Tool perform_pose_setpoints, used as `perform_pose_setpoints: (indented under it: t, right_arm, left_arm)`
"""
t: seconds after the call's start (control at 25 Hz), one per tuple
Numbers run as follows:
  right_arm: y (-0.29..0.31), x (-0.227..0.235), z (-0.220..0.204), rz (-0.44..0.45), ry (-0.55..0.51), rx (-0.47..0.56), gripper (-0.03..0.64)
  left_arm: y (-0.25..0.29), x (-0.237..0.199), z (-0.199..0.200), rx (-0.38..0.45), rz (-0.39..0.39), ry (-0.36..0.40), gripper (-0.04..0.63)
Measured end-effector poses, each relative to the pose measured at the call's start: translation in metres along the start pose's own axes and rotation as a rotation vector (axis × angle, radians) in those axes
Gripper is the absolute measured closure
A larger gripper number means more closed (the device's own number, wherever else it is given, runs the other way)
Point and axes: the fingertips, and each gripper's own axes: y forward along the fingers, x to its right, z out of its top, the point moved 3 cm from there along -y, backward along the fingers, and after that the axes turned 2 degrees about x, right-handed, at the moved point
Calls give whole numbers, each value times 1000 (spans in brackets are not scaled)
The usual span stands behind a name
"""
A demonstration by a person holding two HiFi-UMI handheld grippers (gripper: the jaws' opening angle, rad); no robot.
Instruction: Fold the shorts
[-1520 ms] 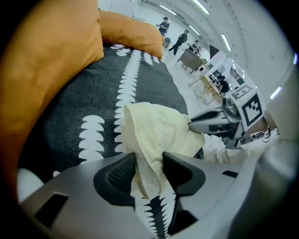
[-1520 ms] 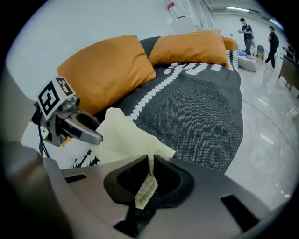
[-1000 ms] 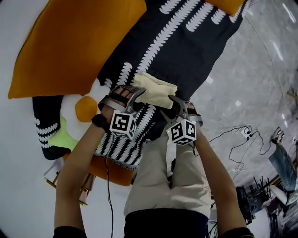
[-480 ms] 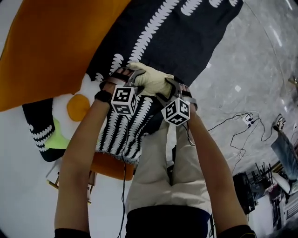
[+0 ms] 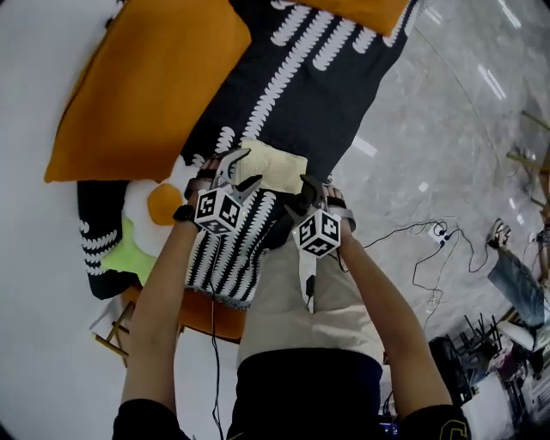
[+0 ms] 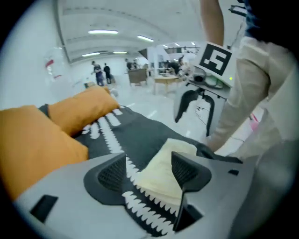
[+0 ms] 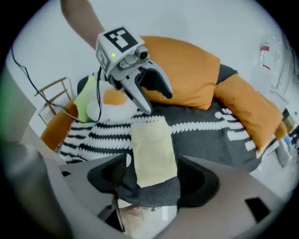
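The shorts (image 5: 271,167) are a small folded cream packet on a dark blanket (image 5: 296,94) with white leaf stripes. My left gripper (image 5: 237,170) hovers at their near left corner. In its own view the jaws stand apart, with the shorts (image 6: 163,161) visible beyond the gap of the left gripper (image 6: 149,175). My right gripper (image 5: 302,191) hangs at the near right corner. Its jaws have just been opening. The near end of the shorts (image 7: 152,149) and the blanket's dark edge (image 7: 154,192) show between the pads of the right gripper (image 7: 155,179), which press on nothing.
A large orange cushion (image 5: 146,86) lies left of the shorts and another (image 5: 361,10) at the far end. A fried-egg plush (image 5: 159,202) and a green item (image 5: 129,258) lie at the left. A wooden frame (image 5: 116,335) stands below, and cables (image 5: 421,249) trail over the marble floor.
Both grippers have lifted off the shorts and drawn back towards the person. The shorts stay folded on the blanket. The right jaws stand wider than before.
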Motion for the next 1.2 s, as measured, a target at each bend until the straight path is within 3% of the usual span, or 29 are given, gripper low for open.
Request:
perform_pose_setpoints:
  t: [0.16, 0.32, 0.4, 0.48, 0.64, 0.72, 0.84, 1.08, 1.2]
  right_arm:
    - [-140, -46, 45, -52, 118, 104, 282]
    - [-273, -85, 105, -118, 216, 222, 287]
    - [-321, -86, 141, -165, 201, 314, 285]
    - [-360, -94, 177, -204, 175, 393, 285]
    - [-417, -129, 232, -198, 136, 512, 280]
    - [-428, -147, 243, -154, 77, 533, 232]
    - [-436, -168, 243, -90, -33, 546, 230]
    - [-476, -187, 218, 67, -250, 503, 205]
    - [-502, -184, 211, 58, -370, 539, 207]
  left_arm:
    - [-161, 8, 73, 129, 280, -142, 309]
    - [-313, 35, 146, 261, 484, -294, 353]
    - [-369, 43, 166, 340, 633, -392, 353]
    - [-418, 56, 175, 401, 785, -437, 344]
    - [-491, 98, 195, 484, 924, -537, 342]
    - [-509, 118, 209, 544, 985, -529, 343]
    - [-520, 148, 228, 534, 1061, -489, 352]
    - [-541, 221, 274, 369, 1214, -505, 370]
    - [-553, 255, 286, 359, 1301, -527, 370]
